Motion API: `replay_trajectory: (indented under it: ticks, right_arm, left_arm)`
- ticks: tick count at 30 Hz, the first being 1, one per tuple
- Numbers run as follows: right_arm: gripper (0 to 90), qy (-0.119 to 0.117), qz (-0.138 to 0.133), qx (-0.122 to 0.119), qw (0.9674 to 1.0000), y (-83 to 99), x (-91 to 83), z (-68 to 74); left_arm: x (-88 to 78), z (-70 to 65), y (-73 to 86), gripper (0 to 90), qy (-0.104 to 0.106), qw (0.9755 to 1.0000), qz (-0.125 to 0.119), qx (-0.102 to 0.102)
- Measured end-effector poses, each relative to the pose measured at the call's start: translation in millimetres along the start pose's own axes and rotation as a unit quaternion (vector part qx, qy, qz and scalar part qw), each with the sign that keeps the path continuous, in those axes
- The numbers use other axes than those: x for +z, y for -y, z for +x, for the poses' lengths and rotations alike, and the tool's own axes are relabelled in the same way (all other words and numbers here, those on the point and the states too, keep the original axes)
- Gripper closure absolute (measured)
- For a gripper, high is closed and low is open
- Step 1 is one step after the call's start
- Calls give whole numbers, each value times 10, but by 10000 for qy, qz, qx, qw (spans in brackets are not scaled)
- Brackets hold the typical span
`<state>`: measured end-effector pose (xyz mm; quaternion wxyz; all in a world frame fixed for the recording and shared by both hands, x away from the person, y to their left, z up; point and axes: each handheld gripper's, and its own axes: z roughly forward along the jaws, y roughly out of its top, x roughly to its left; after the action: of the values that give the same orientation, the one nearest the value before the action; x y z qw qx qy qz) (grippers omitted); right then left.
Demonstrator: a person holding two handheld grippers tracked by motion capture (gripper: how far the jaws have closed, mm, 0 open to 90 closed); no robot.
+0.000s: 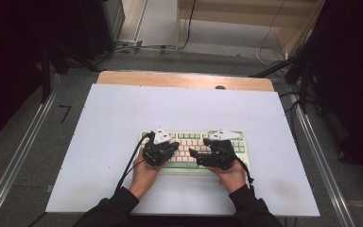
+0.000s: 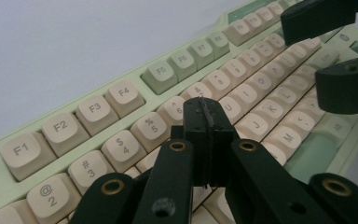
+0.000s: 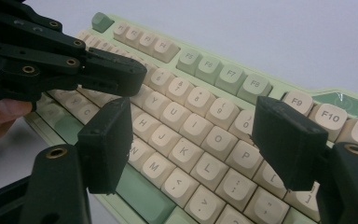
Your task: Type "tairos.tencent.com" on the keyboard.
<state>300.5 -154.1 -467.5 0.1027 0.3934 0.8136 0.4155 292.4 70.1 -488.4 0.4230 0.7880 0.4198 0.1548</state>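
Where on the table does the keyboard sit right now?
In the high view, the green and cream keyboard lies on the white table, near its front edge and about centred, under the left tongs and right tongs.

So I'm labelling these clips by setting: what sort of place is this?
Probably a lab or recording workspace, not a home: a white board laid over a wooden desk, loose cables on the floor, dark equipment stands around it, and one keyboard.
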Motion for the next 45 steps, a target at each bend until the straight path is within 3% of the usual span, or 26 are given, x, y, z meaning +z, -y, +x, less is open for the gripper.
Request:
replay_trajectory:
  ticks: [11, 45]
  right_arm:
    - [276, 0, -19, 18, 10000, -1, -3, -6]
    - [285, -15, -29, 34, 10000, 0, -7, -6]
  left_arm:
    - [13, 30, 5, 900, -57, 9999, 79, -71]
    - [43, 44, 19, 900, 42, 9997, 143, -188]
